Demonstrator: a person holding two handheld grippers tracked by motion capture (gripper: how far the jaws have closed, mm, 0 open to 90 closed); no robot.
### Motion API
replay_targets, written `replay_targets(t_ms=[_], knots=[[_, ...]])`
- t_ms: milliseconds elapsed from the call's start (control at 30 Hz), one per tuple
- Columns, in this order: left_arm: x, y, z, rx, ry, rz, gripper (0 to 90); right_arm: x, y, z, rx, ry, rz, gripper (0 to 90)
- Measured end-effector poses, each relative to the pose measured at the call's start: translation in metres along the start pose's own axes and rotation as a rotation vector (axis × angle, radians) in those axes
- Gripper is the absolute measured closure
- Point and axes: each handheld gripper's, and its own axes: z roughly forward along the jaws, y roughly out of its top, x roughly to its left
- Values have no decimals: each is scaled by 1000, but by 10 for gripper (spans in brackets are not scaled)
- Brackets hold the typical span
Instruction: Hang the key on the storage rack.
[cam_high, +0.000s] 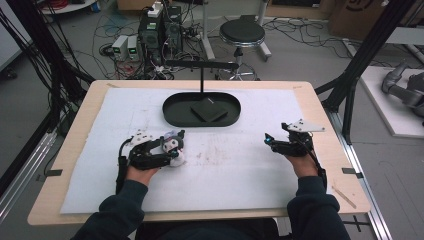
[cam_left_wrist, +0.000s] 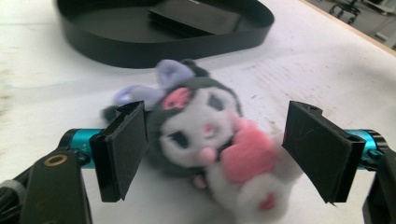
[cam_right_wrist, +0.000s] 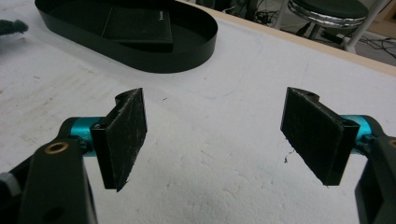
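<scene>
Plush toy (cam_left_wrist: 205, 140) lies between left gripper's (cam_left_wrist: 224, 154) spread fingers (cam_left_wrist: 123, 149).

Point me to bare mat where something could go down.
Free: the mat between plush toy and right gripper, plus the near strip and both sides of the black tray. Crowded: the left gripper around the toy.
</scene>
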Motion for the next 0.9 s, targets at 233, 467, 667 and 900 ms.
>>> replay_targets(t_ms=[233,467,667,900], knots=[[-6,3,20,74,50,-21,203,4,1,2,6,6,-12,234],[14,14,13,184,-47,-46,289,4,1,1,5,9,-7,234],[30,19,-2,153,-20,-72,393,4,1,2,6,15,-9,237],[17,19,6,177,74,-164,278,5,1,3,9,15,-14,239]])
